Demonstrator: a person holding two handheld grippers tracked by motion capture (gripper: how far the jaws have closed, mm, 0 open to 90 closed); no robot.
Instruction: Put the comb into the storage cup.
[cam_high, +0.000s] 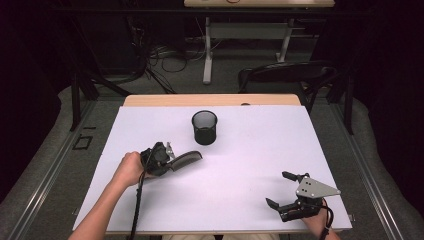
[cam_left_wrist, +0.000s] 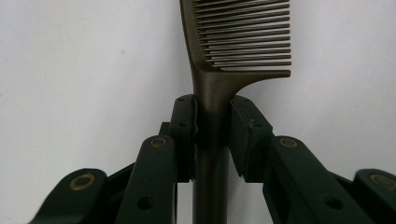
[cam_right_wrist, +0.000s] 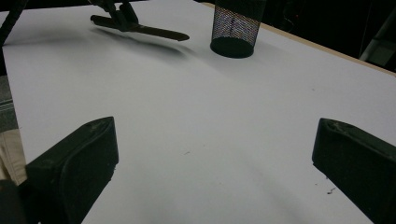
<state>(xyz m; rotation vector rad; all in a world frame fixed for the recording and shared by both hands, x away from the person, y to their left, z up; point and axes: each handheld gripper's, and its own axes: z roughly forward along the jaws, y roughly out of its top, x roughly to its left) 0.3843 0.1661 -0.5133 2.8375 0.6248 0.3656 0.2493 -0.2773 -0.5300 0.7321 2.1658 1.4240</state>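
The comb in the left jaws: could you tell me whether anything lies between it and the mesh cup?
Nothing visible does. The comb is clamped by the left gripper, and only bare white table separates it from the mesh cup.

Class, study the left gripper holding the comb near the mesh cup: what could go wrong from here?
1. The left gripper pinches only the comb by its narrow handle, so the long toothed end may swivel or slip.
2. The mesh cup stands free on the white table; a sideways knock from the comb might tip it.
3. The cup's mouth looks narrow, so a tilted comb may catch the rim.
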